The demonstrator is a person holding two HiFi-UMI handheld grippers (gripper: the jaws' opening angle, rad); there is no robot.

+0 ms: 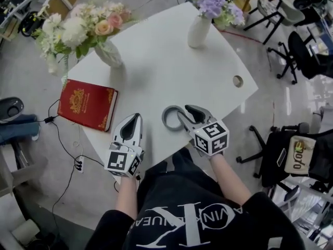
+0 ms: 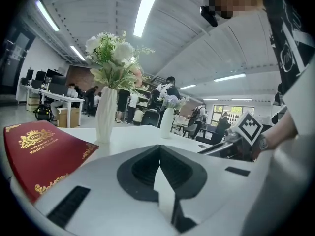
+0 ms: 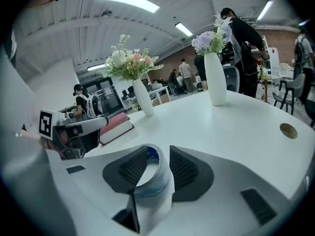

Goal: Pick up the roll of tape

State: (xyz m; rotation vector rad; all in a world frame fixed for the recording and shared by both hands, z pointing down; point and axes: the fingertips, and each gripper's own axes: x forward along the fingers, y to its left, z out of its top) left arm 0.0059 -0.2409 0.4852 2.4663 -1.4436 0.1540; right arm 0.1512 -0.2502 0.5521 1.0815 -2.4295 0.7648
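The roll of tape point(image 1: 167, 121) is a grey-white ring lying flat near the front edge of the white table point(image 1: 166, 61). My right gripper point(image 1: 184, 110) reaches over its right side. In the right gripper view the roll point(image 3: 160, 187) sits between the two dark pads, one jaw over its hole and the other outside its wall, with a small gap still showing; the jaws are open. My left gripper point(image 1: 136, 117) rests at the table's front edge, left of the roll and apart from it. Its jaw tips point(image 2: 159, 147) meet with nothing between them.
A red book point(image 1: 86, 104) lies at the table's left edge. A white vase of mixed flowers point(image 1: 108, 52) stands behind it, and a second vase with purple flowers point(image 1: 198, 31) stands at the far side. A cable hole point(image 1: 238, 80) is at the right. Office chairs point(image 1: 291, 155) stand right of the table.
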